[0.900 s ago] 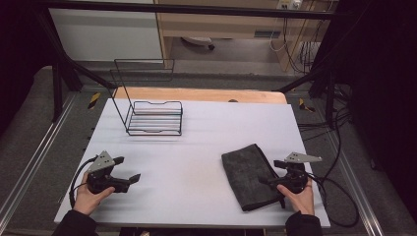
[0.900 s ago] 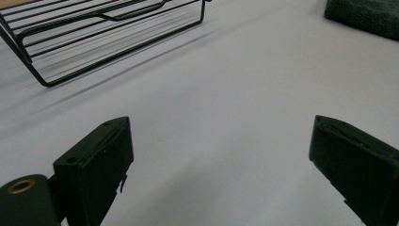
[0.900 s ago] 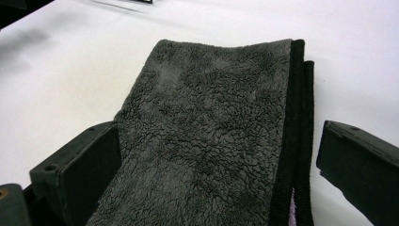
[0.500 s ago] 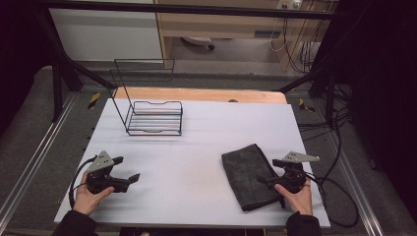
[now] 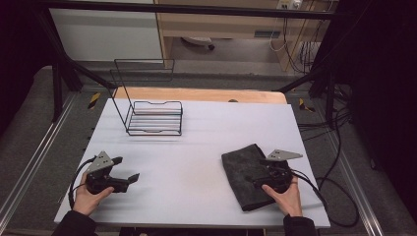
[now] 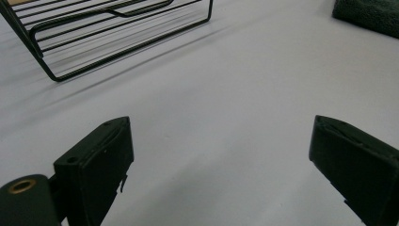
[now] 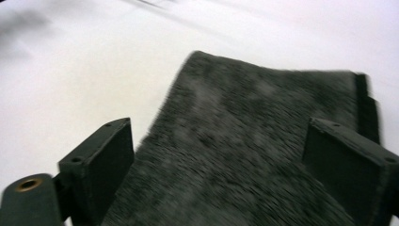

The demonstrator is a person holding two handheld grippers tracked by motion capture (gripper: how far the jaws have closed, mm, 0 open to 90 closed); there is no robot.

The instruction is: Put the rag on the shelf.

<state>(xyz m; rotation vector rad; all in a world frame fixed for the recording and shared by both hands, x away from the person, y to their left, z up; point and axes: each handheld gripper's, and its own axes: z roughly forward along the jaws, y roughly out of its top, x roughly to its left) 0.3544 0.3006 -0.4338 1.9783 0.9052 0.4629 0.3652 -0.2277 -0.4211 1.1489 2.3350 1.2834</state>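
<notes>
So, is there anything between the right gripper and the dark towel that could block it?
No, nothing visible blocks it. The right gripper is open, directly over the dark towel, whose pile lies between its fingers. The white table around the towel is bare, and the wire rack stands far off.

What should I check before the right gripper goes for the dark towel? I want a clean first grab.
1. Right gripper open: ok, fingers stand wide apart.
2. Towel between the fingers: ok, it lies below and ahead of them in the right gripper view.
3. Towel lying flat on the table: ok, folded and apart from other things.
4. Fingers pressing on the towel: cannot tell, the view is blurred.
5. Left gripper out of the way: ok, open over bare table, far from the towel.
6. Wire rack clear of the path: ok, it stands at the far left.
</notes>
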